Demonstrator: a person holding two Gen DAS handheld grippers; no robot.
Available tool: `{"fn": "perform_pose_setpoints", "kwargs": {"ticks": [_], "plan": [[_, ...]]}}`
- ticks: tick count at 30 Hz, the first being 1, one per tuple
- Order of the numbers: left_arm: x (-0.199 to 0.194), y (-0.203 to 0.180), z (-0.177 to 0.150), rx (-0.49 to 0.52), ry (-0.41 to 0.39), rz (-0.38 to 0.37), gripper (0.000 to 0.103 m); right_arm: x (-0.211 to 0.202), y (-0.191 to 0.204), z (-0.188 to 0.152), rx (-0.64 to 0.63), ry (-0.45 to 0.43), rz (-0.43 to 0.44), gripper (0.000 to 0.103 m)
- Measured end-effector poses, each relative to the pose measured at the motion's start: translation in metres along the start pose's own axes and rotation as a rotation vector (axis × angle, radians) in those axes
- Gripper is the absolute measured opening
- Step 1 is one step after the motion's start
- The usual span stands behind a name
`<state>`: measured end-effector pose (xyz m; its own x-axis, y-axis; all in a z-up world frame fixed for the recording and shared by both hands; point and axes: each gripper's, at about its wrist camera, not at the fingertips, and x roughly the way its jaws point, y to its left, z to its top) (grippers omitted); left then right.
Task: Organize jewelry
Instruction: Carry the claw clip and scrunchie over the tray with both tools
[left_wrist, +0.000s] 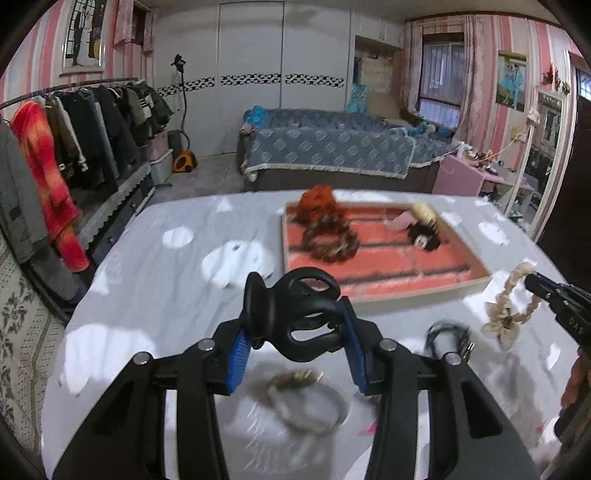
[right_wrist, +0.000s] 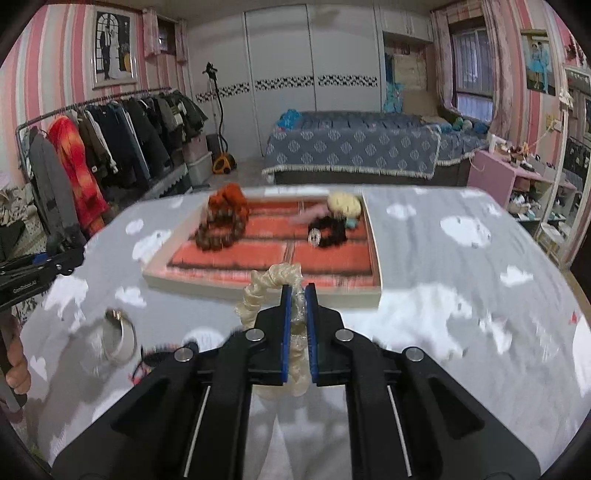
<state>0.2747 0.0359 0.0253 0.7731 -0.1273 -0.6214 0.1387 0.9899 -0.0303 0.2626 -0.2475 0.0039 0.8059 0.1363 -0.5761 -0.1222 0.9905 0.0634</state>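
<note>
"GenRobot.AI" on the left gripper (right_wrist: 55, 264), partly blurred

My right gripper (right_wrist: 298, 295) is pinched tight on a cream scrunchie (right_wrist: 258, 291). The soft ring loops up and to the left of my blue pads (right_wrist: 285, 332), and some of it hangs down between them.

Just past it sits a tray (right_wrist: 373, 254) with orange boxes inside, near the far edge of the table (right_wrist: 461, 295). The table has a gray cloth with white clouds. In the tray's far left corner lie an orange scrunchie (right_wrist: 229, 201) and a brown one (right_wrist: 218, 232) — in the far right corner, a black one (right_wrist: 328, 229) and a pale yellow one (right_wrist: 343, 205).

Near the table's left edge lies a shiny bangle (right_wrist: 120, 338). My left gripper (right_wrist: 40, 271) shows at the left side of the picture, with a hand (right_wrist: 16, 365) under it.
</note>
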Motion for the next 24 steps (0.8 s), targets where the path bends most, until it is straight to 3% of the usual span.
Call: {"fn": "perform_pose_setpoints", "kwargs": {"ticks": [12,19,24], "plan": [[0.072,-0.046,0.066,0.016,0.027,-0.044,0.044,0.049,-0.015,0.079,0.012,-0.047,-0.003,0.008],[0.137,-0.058,0.085,-0.003,0.109,-0.054,0.044,0.094,-0.026,0.099,0.019,-0.001,-0.025,0.008],[0.174,-0.063,0.082,0.024,0.154,-0.014,0.044,0.132,-0.034,0.098,0.005,0.052,-0.056,0.008]]}}
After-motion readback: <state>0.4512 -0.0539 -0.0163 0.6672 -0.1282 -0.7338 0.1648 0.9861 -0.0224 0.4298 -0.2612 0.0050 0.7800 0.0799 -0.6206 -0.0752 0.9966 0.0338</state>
